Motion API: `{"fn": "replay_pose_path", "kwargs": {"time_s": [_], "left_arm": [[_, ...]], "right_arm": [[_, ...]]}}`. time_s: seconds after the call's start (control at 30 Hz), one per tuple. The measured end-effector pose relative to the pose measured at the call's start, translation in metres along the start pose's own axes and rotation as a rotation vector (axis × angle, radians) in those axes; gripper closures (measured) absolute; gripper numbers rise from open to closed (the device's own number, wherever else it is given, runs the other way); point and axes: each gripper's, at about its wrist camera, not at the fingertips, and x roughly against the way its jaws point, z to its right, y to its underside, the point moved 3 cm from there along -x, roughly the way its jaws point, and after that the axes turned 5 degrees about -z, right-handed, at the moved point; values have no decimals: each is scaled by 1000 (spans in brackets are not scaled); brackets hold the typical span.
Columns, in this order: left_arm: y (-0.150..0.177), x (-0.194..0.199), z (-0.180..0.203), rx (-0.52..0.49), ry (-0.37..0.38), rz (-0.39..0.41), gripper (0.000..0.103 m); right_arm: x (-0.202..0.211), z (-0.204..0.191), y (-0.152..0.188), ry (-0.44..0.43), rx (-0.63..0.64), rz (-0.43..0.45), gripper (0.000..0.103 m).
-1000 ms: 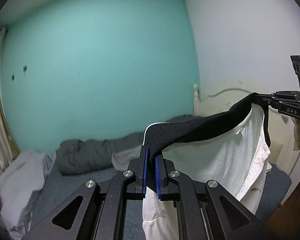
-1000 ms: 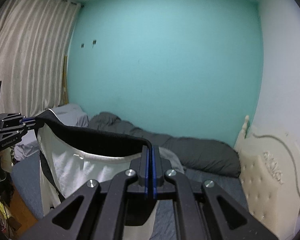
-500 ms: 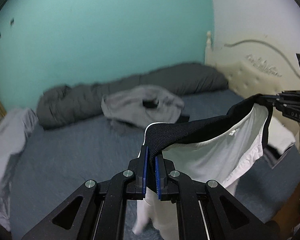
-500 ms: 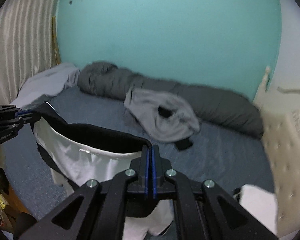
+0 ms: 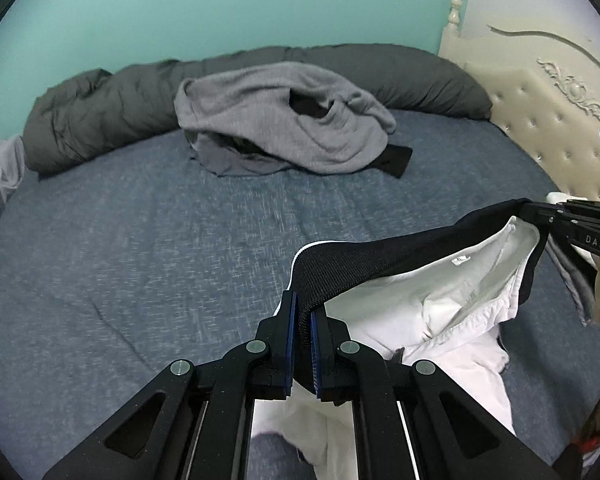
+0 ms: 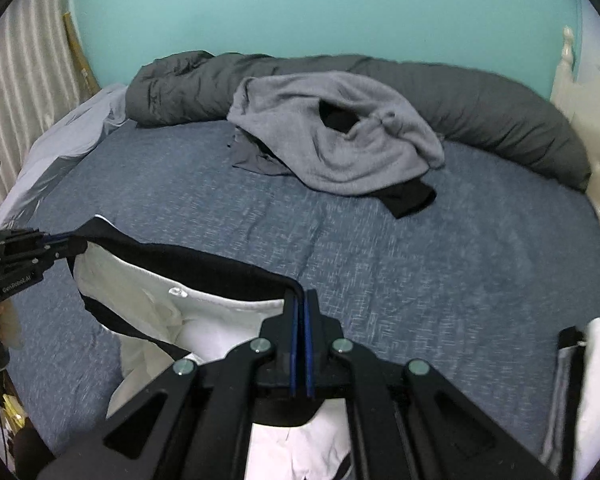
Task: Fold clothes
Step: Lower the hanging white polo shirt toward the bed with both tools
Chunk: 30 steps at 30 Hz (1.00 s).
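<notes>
Presently left gripper [image 5: 303,322] and right gripper [image 6: 301,312] each pinch one end of the black waistband [image 5: 380,260], stretching the white shorts [image 5: 440,320] flat above the blue bedsheet [image 5: 160,240]; grey sweater [image 5: 280,120] sits at 12 o'clock, clear of the drop zone.

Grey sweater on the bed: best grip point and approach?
Grip the grey sweater at its near hem, which lies loose over the bed. Come from the near side, low: open mattress in front, dark duvet behind it.
</notes>
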Motion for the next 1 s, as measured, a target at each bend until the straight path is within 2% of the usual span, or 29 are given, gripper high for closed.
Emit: {"fn": "replay_pose_path", "kwargs": {"time_s": [0.3, 0.63, 1.0], "left_arm": [[-35, -59, -10, 27, 29, -36, 96], [-64, -112, -32, 94, 47, -85, 96], [-106, -165, -54, 148, 44, -125, 96]], "right_arm": [[-59, 36, -20, -25, -63, -38, 101], [-109, 55, -51, -27, -87, -64, 101], [-160, 78, -94, 6, -114, -84, 101]]}}
